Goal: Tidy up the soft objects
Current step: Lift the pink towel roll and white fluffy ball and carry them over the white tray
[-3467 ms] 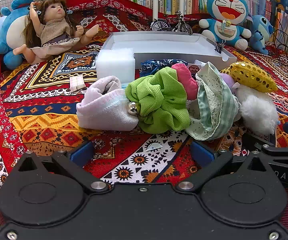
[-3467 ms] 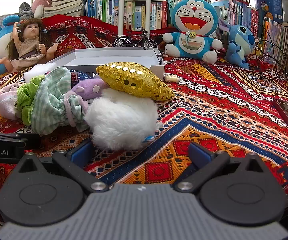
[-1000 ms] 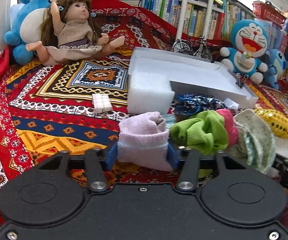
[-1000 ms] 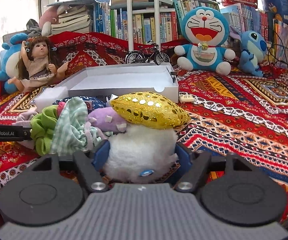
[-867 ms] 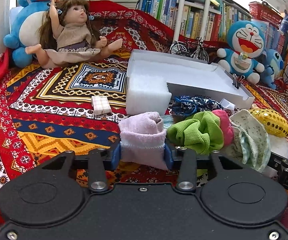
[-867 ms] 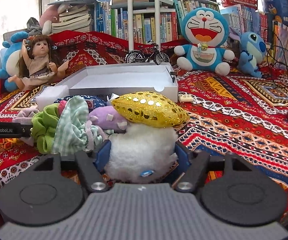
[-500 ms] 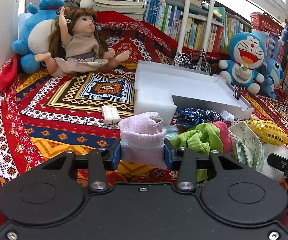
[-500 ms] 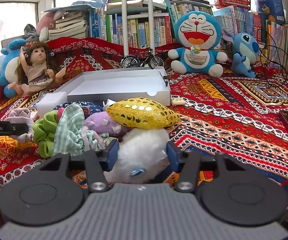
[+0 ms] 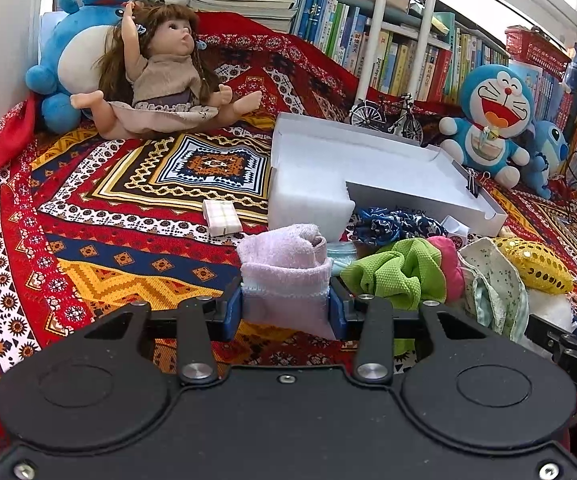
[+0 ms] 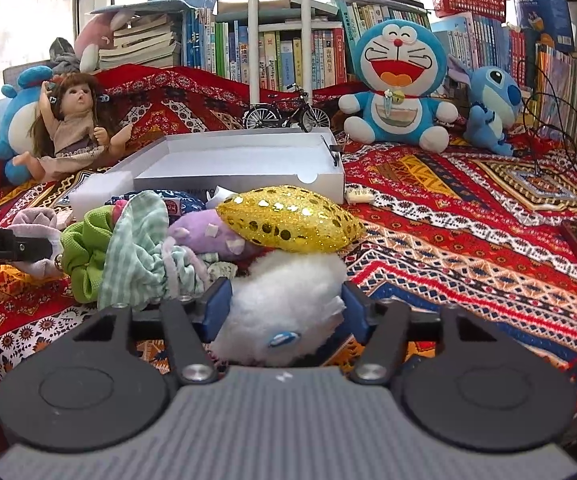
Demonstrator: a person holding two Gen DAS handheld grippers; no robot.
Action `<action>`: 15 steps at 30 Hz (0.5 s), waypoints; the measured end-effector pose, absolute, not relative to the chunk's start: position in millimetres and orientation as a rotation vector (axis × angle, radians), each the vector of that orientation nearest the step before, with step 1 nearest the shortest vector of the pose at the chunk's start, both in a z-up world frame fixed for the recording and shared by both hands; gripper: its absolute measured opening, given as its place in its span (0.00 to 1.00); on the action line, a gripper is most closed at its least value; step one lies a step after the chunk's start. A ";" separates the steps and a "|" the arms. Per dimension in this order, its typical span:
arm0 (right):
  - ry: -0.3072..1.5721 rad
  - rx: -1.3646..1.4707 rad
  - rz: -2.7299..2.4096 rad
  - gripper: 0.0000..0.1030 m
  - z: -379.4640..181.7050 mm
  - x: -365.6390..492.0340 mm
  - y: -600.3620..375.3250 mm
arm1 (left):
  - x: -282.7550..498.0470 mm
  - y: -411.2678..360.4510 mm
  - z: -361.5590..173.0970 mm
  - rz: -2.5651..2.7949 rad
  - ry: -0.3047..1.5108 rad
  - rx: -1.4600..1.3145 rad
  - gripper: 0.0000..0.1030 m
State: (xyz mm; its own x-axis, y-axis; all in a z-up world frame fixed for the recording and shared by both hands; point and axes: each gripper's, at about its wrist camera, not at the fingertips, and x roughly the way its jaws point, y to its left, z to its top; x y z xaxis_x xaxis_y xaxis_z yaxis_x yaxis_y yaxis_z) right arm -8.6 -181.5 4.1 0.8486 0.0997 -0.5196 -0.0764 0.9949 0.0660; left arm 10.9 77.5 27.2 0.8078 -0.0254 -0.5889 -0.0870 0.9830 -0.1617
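Left claw (image 9: 286, 309) clenched on a pink rolled towel (image 9: 284, 268), blue pads pressed into both sides of the bundle. Held just in front of the heap of soft things on the patterned red cloth (image 9: 100, 216). Immediately to the right of it: a green scrunchie (image 9: 400, 270), a pink one (image 9: 446, 264) tucked behind, then a pale floral cloth piece (image 9: 488, 280) and a gold sequin cushion (image 9: 536, 262). Behind the towel, a white foam block (image 9: 308, 204) touching the near corner of an open white box (image 9: 368, 160) (a black binder clip on its right wall). Blue patterned fabric (image 9: 392, 222) lying in front of the box.

Right claw (image 10: 286, 310) grasping a fluffy white plush (image 10: 284, 296), fur bulging between the blue pads. Gold sequin cushion resting on top of the plush, a purple soft toy (image 10: 208, 236) pressed under its left edge. To the left, a green checked cloth (image 10: 140, 248) beside the green scrunchie.

Farther back on the cloth: a doll (image 9: 160, 76) leaning against a blue plush (image 9: 76, 52), a toy bicycle (image 10: 286, 114), a Doraemon plush (image 10: 398, 80) and a Stitch plush (image 10: 488, 104), with bookshelves (image 10: 288, 48) behind.
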 end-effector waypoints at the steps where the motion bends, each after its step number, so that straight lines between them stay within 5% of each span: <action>1: 0.550 0.046 0.093 0.63 4.0 -9.1 -182.0 | 10.6 77.6 27.4 0.033 0.630 -0.186 0.39; 15: 0.540 0.005 0.110 0.62 3.5 -23.5 -175.9 | 7.9 73.3 29.5 0.028 0.629 -0.185 0.39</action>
State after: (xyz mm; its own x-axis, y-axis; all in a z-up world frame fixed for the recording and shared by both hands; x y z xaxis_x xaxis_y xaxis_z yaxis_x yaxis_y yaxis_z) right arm -23.5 -175.9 3.5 0.8521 0.1057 -0.5126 -0.1032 0.9941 0.0334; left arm 7.9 73.3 29.5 0.8088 -0.0304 -0.5873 -0.0821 0.9831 -0.1639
